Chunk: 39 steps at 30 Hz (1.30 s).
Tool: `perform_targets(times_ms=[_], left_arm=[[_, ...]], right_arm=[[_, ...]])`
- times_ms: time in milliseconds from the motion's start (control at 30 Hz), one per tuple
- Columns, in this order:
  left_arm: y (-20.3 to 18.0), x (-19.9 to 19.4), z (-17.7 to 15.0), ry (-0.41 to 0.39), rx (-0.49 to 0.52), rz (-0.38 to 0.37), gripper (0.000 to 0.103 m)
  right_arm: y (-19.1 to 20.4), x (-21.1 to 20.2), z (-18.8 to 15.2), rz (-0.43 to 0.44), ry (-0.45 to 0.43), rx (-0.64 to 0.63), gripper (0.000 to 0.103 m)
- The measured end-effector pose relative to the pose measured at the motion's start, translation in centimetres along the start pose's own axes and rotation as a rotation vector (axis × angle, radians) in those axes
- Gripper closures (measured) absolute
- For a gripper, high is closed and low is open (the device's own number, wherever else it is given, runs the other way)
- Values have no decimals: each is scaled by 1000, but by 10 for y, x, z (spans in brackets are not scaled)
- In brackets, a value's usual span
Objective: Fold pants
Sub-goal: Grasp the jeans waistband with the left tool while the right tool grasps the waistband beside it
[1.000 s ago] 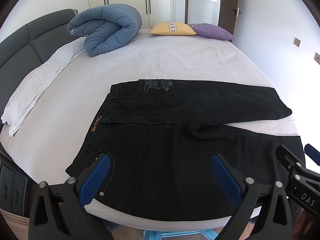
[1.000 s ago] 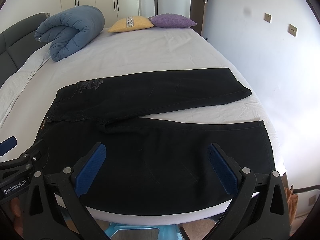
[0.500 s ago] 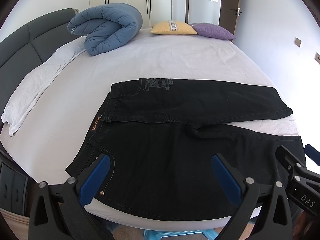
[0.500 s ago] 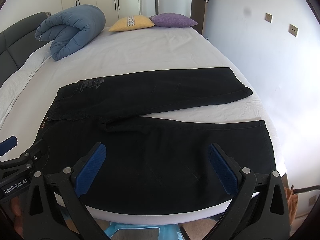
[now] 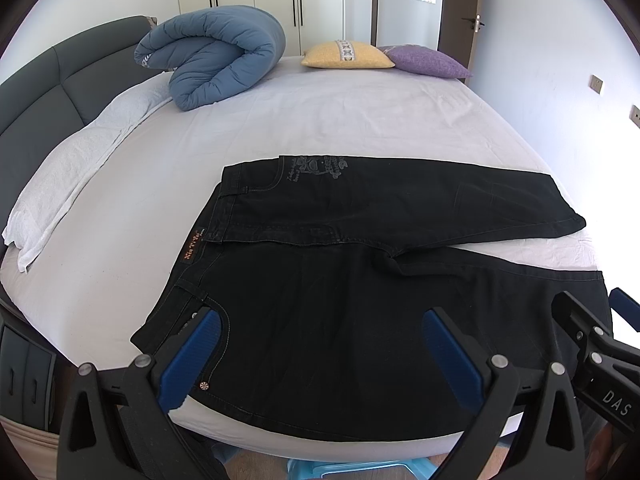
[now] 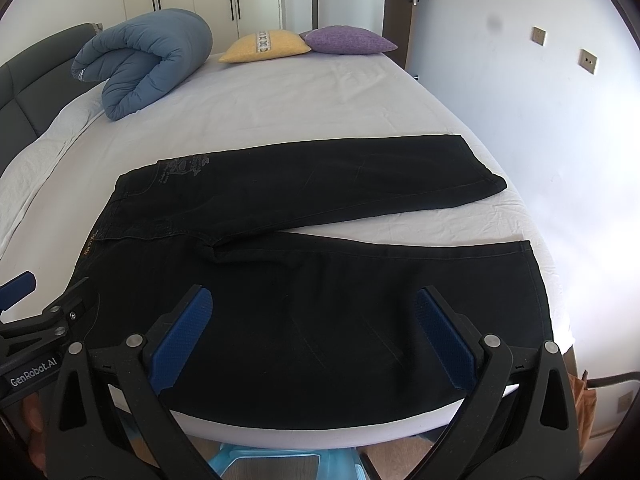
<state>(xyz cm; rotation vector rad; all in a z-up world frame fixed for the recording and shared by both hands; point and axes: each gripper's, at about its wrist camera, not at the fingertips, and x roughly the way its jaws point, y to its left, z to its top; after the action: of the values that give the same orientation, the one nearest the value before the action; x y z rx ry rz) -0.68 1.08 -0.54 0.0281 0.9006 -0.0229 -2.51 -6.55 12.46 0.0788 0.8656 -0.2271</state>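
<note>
"GenRobot.AI" is printed in white on the left gripper (image 6: pixel 24 300), seen at the edge of the right wrist view; "DAS" shows on the right gripper (image 5: pixel 592 336) in the left wrist view. The black pants (image 5: pixel 360 280) carry a small tan waistband label (image 5: pixel 193 250) with orange lettering too small to read, and a grey printed emblem (image 5: pixel 316 168) near the far hip, also illegible. The pants lie flat on the bed (image 5: pixel 320 120) near its front edge, waistband to the left, the two legs spread apart in a narrow V toward the right, with pale stitching and a rivet at the near pocket. Both grippers hover above the near leg, fingers (image 5: pixel 192 356) spread wide, holding nothing.
</note>
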Motion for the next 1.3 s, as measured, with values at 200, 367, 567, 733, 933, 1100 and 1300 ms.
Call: perform_targets(times_ms=[200, 367, 567, 733, 933, 1100, 1300], left_arm=[[3, 0, 0, -3, 3, -5, 0], [9, 7, 6, -1, 9, -16, 0], [26, 26, 29, 22, 22, -93, 0], [44, 46, 50, -12, 42, -155, 0], [75, 99, 89, 73, 57, -63, 0], [102, 157, 134, 140, 82, -45, 0], [105, 216, 191, 135, 277, -144, 0]], right_arm=[[5, 4, 1, 4, 6, -9, 0], [11, 12, 9, 23, 11, -38, 0], [19, 25, 37, 118, 10, -115, 0], [26, 45, 83, 261, 1, -198, 0], [32, 87, 144, 383, -3, -330, 0], [40, 137, 190, 462, 39, -442, 0], [56, 196, 221, 528, 72, -559, 1]])
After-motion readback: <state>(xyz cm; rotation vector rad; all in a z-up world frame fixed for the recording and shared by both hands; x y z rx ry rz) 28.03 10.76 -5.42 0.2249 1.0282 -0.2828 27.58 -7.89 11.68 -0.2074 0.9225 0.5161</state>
